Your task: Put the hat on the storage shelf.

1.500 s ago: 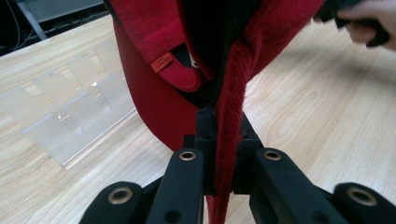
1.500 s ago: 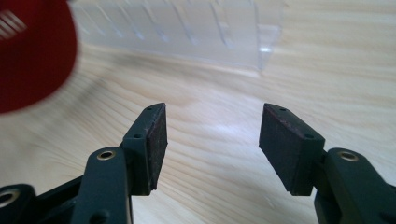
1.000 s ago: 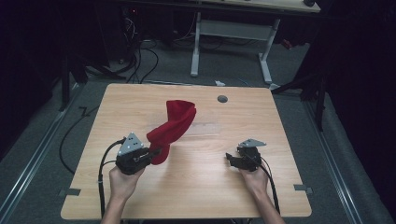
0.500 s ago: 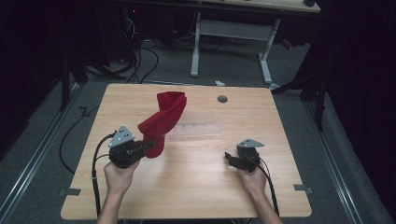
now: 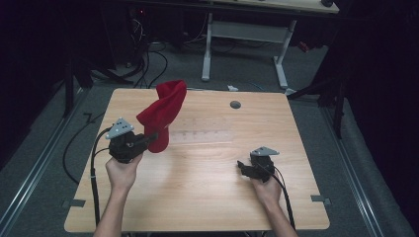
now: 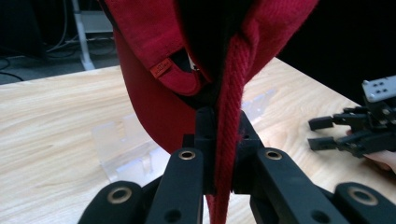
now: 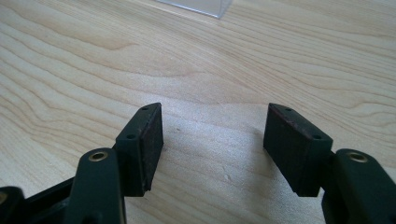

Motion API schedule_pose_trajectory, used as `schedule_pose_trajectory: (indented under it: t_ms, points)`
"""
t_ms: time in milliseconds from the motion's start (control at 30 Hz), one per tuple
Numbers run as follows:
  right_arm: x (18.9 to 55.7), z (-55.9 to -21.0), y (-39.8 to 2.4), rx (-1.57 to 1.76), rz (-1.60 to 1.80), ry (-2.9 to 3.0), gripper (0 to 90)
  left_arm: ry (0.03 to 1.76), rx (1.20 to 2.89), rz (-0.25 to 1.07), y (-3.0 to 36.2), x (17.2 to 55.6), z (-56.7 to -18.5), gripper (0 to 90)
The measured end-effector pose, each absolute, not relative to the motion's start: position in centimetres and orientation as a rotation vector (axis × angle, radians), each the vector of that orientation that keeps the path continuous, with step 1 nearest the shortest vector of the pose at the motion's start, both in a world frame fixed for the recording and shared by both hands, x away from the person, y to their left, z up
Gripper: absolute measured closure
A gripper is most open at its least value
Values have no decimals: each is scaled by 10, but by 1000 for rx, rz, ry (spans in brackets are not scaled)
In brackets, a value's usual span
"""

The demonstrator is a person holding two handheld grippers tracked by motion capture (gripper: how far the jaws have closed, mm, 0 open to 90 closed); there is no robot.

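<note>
A red cloth cap hangs above the left half of the wooden table. My left gripper is shut on its lower edge and holds it up. In the left gripper view a thick red seam is pinched between the jaws, and the cap's body rises above them. A clear plastic stand lies flat at the table's middle, just right of the cap. My right gripper rests low at the right, open; its pads have nothing but bare wood between them.
A small grey round cap sits in the tabletop near the far edge. A black cable trails off the table's left side. Behind the table stand a white desk frame and floor cables.
My left gripper has moved left and up with the red cap, whose top has swung left with it. The right gripper has kept its place.
</note>
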State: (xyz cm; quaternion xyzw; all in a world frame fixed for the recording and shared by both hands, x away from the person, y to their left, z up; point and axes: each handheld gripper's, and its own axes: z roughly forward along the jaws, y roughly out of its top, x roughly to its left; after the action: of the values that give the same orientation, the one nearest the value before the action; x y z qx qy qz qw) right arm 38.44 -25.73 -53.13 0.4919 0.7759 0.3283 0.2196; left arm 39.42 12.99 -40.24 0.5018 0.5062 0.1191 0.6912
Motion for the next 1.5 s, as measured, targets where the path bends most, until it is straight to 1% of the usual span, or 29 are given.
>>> schedule_pose_trajectory:
  t_ms: [367, 867, 1233, 1500]
  points:
    - [384, -531, -257, 1360, 908, 2147, 378, 1126, 1092, 324, 134, 416, -403, 847]
    - [384, -531, -257, 1362, 907, 2148, 375, 1154, 1056, 325, 132, 454, -416, 847]
    - [383, -531, -257, 1359, 907, 2148, 373, 1154, 1054, 357, 133, 455, -420, 847]
    - [383, -531, -256, 1358, 908, 2149, 372, 1176, 1055, 363, 131, 461, -432, 847]
